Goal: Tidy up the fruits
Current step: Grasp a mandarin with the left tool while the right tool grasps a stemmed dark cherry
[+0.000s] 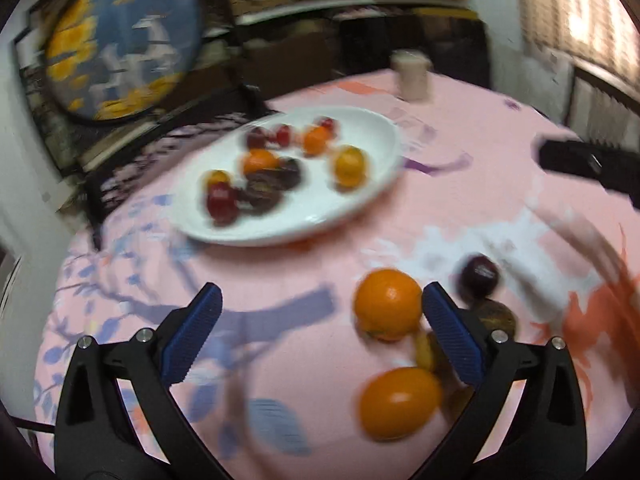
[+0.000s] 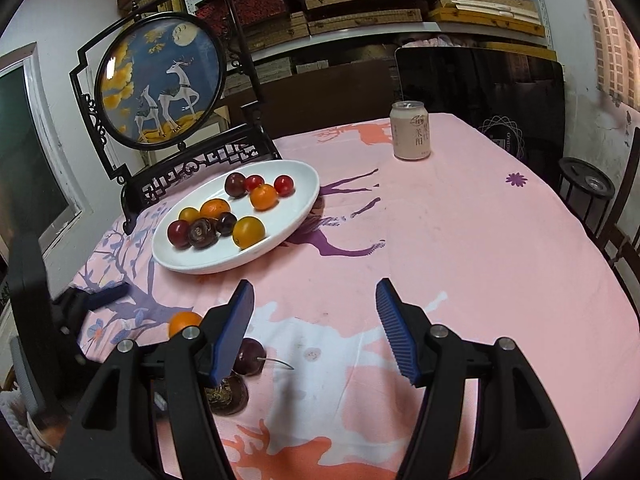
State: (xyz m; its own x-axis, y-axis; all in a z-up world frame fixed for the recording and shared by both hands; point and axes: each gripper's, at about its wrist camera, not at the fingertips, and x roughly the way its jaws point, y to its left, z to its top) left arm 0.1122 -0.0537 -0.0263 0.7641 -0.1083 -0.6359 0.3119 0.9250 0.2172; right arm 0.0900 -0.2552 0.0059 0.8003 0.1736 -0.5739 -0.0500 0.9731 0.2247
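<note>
A white oval plate point(image 2: 292, 232) on the pink tablecloth holds several small fruits: oranges, red cherries, dark plums. The plate also shows blurred in the left wrist view point(image 1: 352, 200). My left gripper point(image 1: 320, 332) is open and empty above the cloth. Two oranges lie by its right finger, one farther point(image 1: 388, 304) and one nearer point(image 1: 400, 402), with a dark cherry point(image 1: 480, 276) beyond. My right gripper point(image 2: 316, 328) is open and empty. A dark cherry with stem point(image 2: 250, 356), a brown fruit point(image 2: 228, 396) and an orange point(image 2: 182, 322) lie by its left finger.
A drink can point(image 2: 411, 131) stands at the table's far side. A framed round deer picture point(image 2: 160, 80) stands behind the plate. Shelves with boxes line the back wall. A black stool point(image 2: 586, 188) stands off the table's right edge.
</note>
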